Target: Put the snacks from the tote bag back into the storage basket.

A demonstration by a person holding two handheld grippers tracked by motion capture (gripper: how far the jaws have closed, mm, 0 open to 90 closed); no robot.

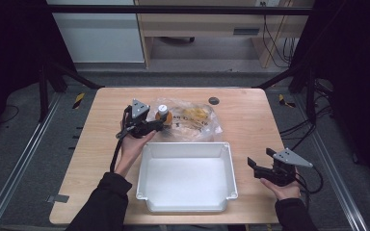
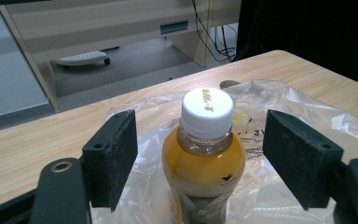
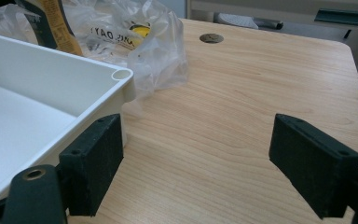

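Note:
A bottle of orange drink with a white cap (image 1: 163,114) (image 2: 205,158) stands upright on a clear plastic bag (image 1: 195,121) (image 2: 303,112) (image 3: 135,42) behind the white tray (image 1: 188,150) (image 3: 51,79). My left gripper (image 1: 159,126) (image 2: 200,158) is open, its jaws on either side of the bottle's shoulder with a gap on both sides. My right gripper (image 1: 260,163) (image 3: 196,168) is open over bare wood to the right of the tray, with nothing between its jaws.
The wooden table (image 1: 250,120) has a small round dark insert (image 1: 214,100) (image 3: 211,38) near its back edge. Yellow-printed items lie inside the bag. Cables and a wooden desk stand on the floor beyond the table.

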